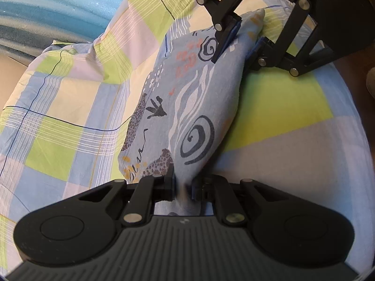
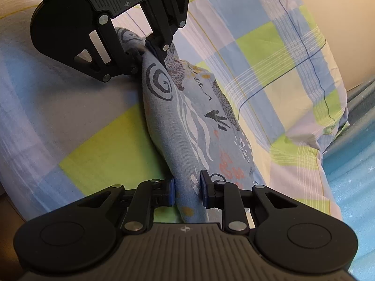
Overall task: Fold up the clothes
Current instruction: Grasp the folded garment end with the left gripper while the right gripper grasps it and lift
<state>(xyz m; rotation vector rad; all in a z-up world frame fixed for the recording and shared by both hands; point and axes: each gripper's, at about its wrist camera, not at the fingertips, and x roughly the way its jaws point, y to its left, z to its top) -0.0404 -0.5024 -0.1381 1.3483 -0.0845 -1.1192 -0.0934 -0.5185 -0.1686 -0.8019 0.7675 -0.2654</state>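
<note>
A light blue garment (image 1: pixel 187 107) printed with dark spirals, spotted animals and coral marks is stretched in a bunched band between my two grippers, over checked bedding. In the left wrist view my left gripper (image 1: pixel 184 187) is shut on the garment's near end. My right gripper (image 1: pixel 241 42) pinches the far end at the top. The right wrist view shows the same hold from the other side: the right gripper (image 2: pixel 187 190) is shut on the garment (image 2: pixel 192 121), and the left gripper (image 2: pixel 146 51) clamps the far end. The cloth between the pads is hidden.
Checked bedding (image 1: pixel 70 107) in green, blue, lilac and cream lies under the garment and bulges like a pillow (image 2: pixel 281 70). A teal foam-like surface (image 1: pixel 46 7) borders it, also seen as the teal surface (image 2: pixel 351 187) at lower right. A beige wall (image 2: pixel 339 11) stands behind.
</note>
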